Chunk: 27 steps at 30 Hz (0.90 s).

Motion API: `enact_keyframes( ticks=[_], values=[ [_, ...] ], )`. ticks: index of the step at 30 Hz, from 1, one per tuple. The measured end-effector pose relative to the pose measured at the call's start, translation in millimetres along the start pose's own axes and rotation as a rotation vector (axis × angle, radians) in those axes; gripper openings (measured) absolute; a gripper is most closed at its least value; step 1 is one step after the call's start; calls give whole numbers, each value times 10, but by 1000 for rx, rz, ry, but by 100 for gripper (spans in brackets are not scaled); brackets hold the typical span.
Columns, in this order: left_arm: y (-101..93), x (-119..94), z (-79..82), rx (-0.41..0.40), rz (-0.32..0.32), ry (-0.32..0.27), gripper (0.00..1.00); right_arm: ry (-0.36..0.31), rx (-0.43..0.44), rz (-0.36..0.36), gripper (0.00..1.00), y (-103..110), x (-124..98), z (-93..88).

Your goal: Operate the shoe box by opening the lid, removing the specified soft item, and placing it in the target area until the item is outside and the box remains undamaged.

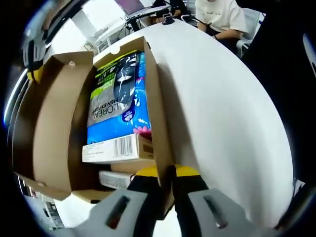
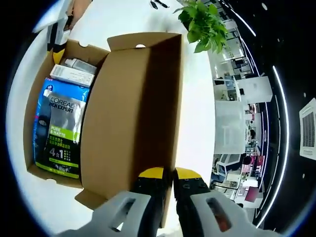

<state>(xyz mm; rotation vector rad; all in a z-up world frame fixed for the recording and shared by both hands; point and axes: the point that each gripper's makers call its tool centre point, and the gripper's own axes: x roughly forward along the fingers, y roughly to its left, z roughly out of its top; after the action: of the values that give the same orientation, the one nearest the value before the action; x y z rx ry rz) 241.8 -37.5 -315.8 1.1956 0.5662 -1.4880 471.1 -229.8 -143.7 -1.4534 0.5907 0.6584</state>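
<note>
An open cardboard shoe box [image 1: 159,94] lies on a white table. Its lid [image 1: 52,123] is swung out to the left. Inside lie a blue soft pack with a grey-green L'Oreal label [image 1: 116,98] and a small white carton with a barcode [image 1: 116,148]. My left gripper [image 1: 167,180] is shut on the box's near side wall. In the right gripper view, my right gripper [image 2: 171,182] is shut on the free edge of the lid [image 2: 133,108], beside the blue pack [image 2: 59,133]. The left gripper [image 2: 58,37] shows at the box's far wall.
The round white table [image 1: 222,108] spreads to the right of the box. A person in a white shirt [image 1: 219,15] sits at its far side near a laptop [image 1: 133,6]. A potted green plant [image 2: 202,22] stands past the lid.
</note>
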Motion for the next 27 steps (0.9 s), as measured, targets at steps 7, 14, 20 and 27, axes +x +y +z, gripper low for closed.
enact_keyframes(
  ticks=[7, 14, 20, 27],
  values=[
    [11, 0, -11, -2, -3, -1, 7, 3, -9, 11, 4, -5, 19, -2],
    [16, -2, -13, -2, -3, -3, 7, -3, -2, 42, 4, -4, 69, -5],
    [22, -4, -16, -1, -3, -4, 7, -13, 17, 86, 4, 13, 117, -2],
    [23, -4, -20, 0, -3, -5, 7, -18, 37, 130, 4, 27, 173, -6]
  ],
)
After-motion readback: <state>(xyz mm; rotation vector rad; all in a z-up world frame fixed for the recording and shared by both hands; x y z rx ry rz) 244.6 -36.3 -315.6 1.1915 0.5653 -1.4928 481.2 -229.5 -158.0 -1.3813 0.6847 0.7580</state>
